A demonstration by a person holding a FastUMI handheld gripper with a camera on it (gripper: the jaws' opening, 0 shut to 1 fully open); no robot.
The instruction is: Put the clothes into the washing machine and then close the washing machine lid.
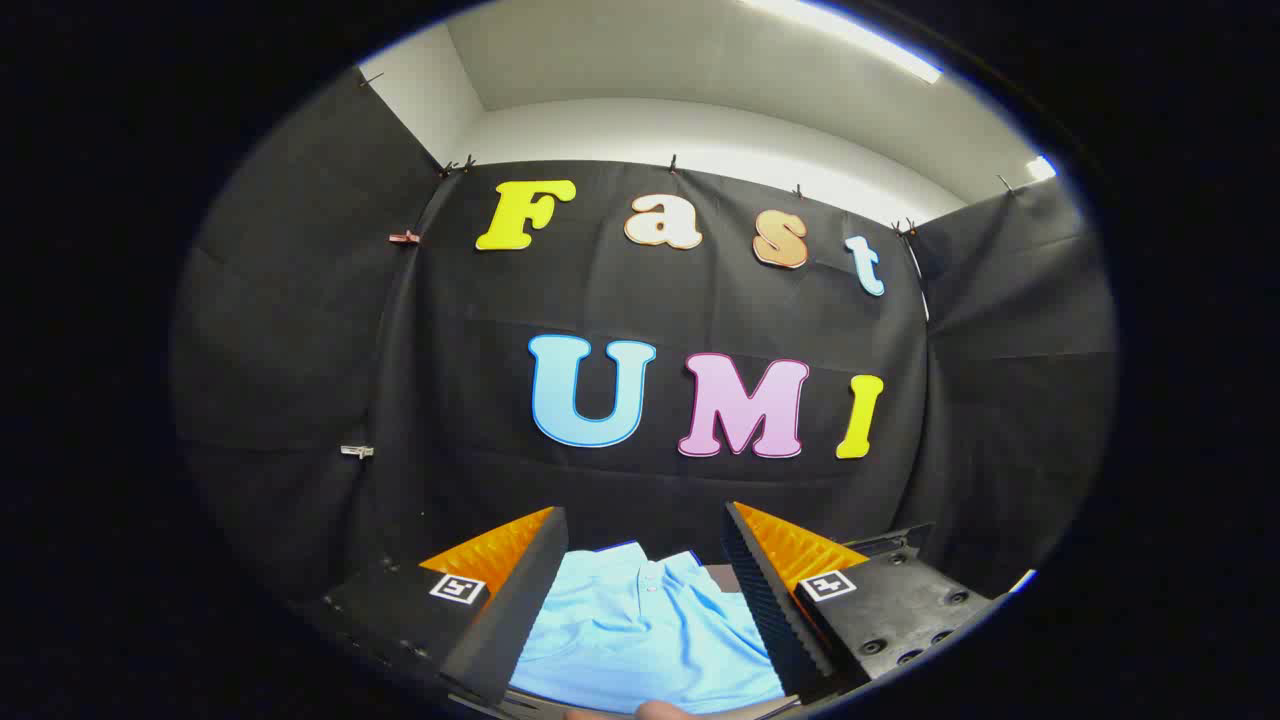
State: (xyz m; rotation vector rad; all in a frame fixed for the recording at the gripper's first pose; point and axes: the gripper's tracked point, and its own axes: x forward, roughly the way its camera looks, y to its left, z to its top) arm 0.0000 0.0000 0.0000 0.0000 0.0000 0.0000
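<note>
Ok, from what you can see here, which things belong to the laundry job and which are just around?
Part of the job:
- light blue shirt, lying folded between and below the fingers
- hand-held gripper, fingers spread open, not touching the shirt

Just around:
- black cloth wall of the booth
- small clips pinned on that cloth
- ceiling light

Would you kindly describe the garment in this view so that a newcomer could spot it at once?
Start at the black cloth wall of the booth and look down to the open gripper. Between and below its fingers lies a light blue polo shirt, folded flat. Its collar and small buttoned placket mark it out.
</note>
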